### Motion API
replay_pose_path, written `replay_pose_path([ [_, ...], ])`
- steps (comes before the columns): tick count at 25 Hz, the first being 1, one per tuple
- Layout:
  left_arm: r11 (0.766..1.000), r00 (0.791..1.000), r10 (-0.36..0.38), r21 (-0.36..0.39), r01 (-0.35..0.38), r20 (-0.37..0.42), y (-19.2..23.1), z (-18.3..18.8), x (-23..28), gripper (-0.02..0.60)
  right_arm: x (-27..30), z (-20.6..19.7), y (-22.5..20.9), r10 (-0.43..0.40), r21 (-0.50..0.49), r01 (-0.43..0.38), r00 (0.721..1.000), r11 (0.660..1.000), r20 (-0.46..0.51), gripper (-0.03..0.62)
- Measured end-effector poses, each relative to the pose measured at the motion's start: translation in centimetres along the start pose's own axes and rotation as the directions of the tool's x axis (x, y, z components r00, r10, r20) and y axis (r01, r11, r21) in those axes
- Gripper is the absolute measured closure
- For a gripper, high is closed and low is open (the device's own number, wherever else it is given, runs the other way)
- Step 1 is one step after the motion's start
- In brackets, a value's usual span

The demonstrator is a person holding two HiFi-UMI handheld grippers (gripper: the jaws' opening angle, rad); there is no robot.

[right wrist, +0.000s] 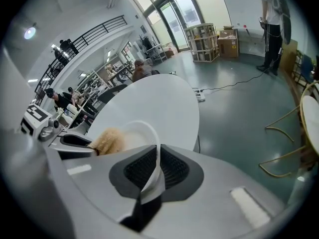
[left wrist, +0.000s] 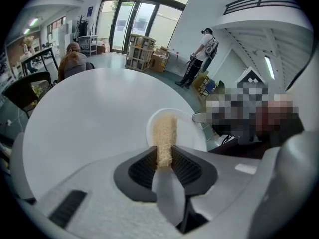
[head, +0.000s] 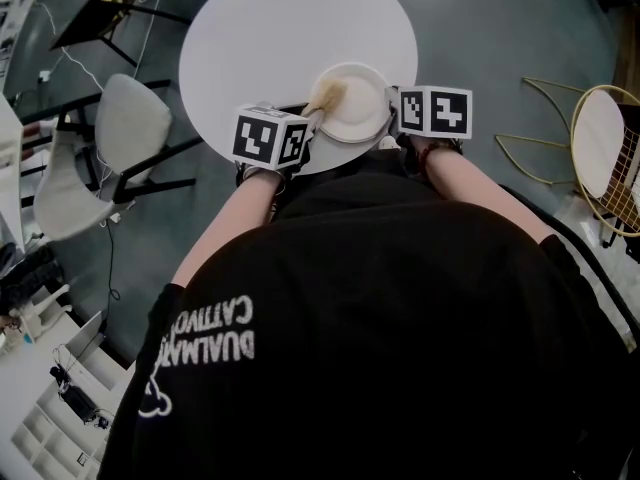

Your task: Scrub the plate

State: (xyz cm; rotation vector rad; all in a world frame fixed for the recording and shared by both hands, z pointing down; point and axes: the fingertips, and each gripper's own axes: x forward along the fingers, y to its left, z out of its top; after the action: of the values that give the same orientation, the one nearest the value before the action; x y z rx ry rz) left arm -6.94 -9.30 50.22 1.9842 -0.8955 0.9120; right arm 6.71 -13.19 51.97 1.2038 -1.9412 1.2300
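Tan scrubber (left wrist: 164, 133) — tight inside left tool (left wrist: 164, 157)

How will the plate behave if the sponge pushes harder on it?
The plate looks thin, so it is probably light and slightly springy. The right gripper pinches only its rim, so a hard push may tilt or twist it. The sponge, clamped in the left gripper, looks soft and fibrous, and will likely squash first.
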Motion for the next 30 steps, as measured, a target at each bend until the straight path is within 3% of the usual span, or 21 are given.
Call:
replay_pose_path([
  [8,0.995,0.995,0.095,-0.020,-0.094,0.029,2.7,0.2,-1.1,0.494,0.2,0.3,0.2,0.015,0.023,-0.016,1.000,1.000,0.023,0.562],
  [13,0.993,0.993,0.090,-0.079,-0.084,0.080,2.9,1.2,-1.6,0.494,0.3,0.3,0.2,0.029,0.066,-0.031,0.999,0.997,0.026,0.562],
  [16,0.997,0.990,0.069,-0.034,-0.065,0.124,1.6,2.8,-1.6,0.494,0.4,0.3,0.4,0.046,0.078,-0.048,0.998,0.996,0.031,0.562],
  [18,0.999,0.992,0.000,0.033,-0.004,0.129,-0.7,3.7,-1.2,0.494,0.4,0.3,0.4,0.059,0.097,-0.063,0.997,0.993,0.041,0.562],
  [21,0.984,0.990,-0.122,0.136,0.113,0.065,-4.7,3.6,0.2,0.494,0.4,0.4,0.5,0.076,0.137,-0.083,0.996,0.987,0.056,0.563],
  [23,0.970,0.987,-0.160,0.189,0.156,0.005,-6.2,2.8,1.1,0.494,0.5,0.3,0.6,0.080,0.138,-0.087,0.995,0.987,0.056,0.565],
  [30,0.978,0.987,-0.141,0.146,0.151,-0.079,-5.0,0.2,2.0,0.494,0.1,0.2,0.8,0.088,0.108,-0.093,0.995,0.990,0.051,0.565],
])
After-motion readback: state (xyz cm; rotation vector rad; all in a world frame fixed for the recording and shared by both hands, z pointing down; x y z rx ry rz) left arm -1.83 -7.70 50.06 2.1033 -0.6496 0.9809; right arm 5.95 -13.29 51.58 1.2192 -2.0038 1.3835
